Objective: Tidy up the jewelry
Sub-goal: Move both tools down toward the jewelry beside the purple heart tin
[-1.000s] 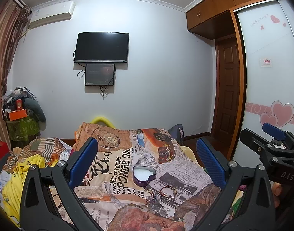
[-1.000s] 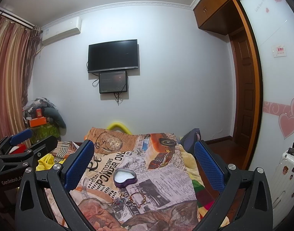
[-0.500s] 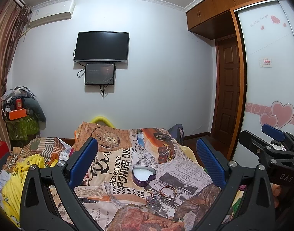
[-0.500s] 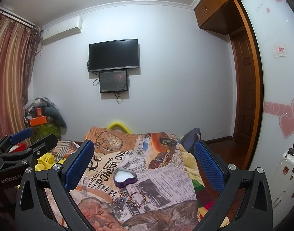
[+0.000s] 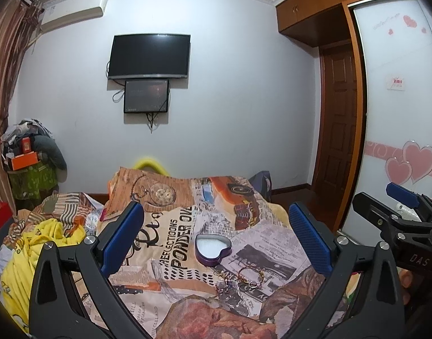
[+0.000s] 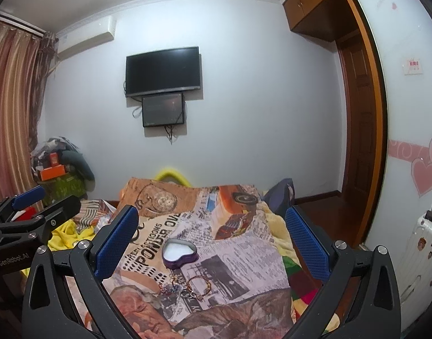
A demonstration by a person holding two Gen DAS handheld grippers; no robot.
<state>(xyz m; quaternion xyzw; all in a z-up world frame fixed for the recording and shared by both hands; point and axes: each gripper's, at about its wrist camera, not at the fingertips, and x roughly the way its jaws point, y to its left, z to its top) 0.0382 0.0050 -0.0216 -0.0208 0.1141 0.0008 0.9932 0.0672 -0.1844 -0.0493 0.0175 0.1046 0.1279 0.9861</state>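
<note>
A purple heart-shaped tin [image 5: 213, 249] [image 6: 179, 253] with a white lining lies open on the newspaper-print blanket [image 5: 170, 226]. Just in front of it lie several thin bracelets and chains [image 5: 241, 278] [image 6: 187, 284] in a loose cluster. My left gripper [image 5: 216, 234] hangs open above the bed, with the tin and the jewelry framed between its blue pads. My right gripper [image 6: 210, 233] is open too, held beside it at about the same height. Each gripper shows at the edge of the other's view: right gripper [image 5: 397, 212], left gripper [image 6: 32, 212]. Neither holds anything.
Yellow clothes [image 5: 38, 243] and striped bedding are heaped on the bed's left. A pile with an orange box [image 5: 25, 161] stands by the curtain. A TV [image 5: 149, 56] hangs on the far wall. A wardrobe door [image 5: 397, 113] and a white suitcase [image 6: 425, 254] lie right.
The right wrist view has shifted a little, so the room sits slightly lower and to the right in it. The left gripper, the tin and the jewelry have hardly moved.
</note>
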